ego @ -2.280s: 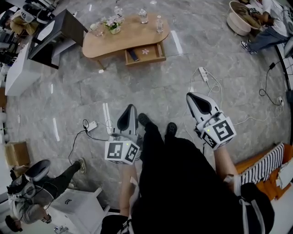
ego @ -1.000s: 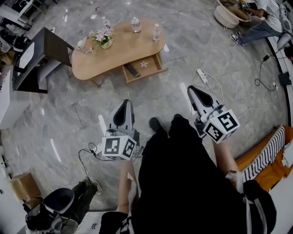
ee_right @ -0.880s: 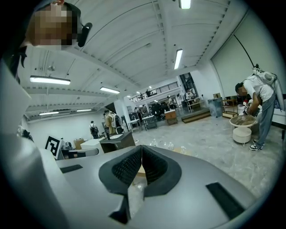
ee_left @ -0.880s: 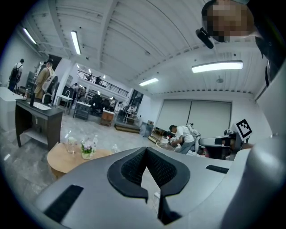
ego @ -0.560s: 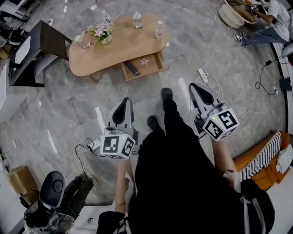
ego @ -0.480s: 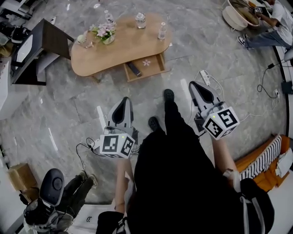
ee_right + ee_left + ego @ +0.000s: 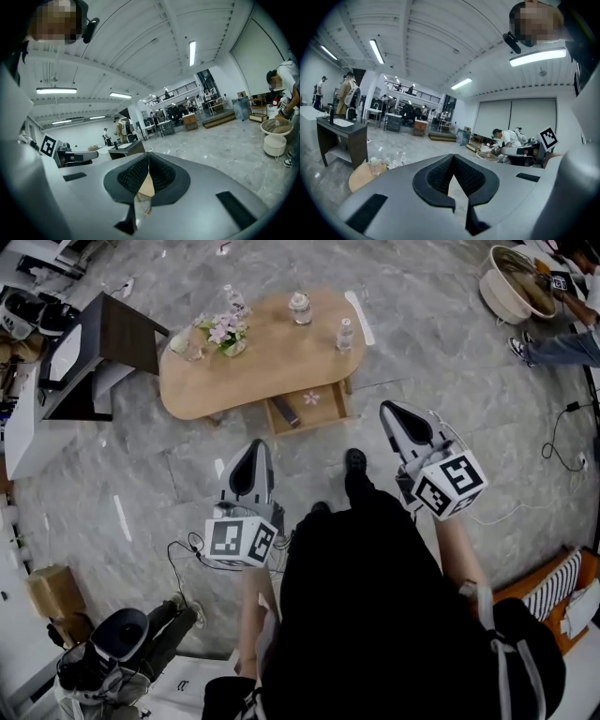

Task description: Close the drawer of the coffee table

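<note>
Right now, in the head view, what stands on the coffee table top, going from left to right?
glass → flowers → squat clear jar → small bottle

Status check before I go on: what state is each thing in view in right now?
drawer: open, sticking out of the coffee table, dark item inside.
left gripper: shut, empty.
right gripper: shut, empty.
bottles: upright on the tabletop.
</note>
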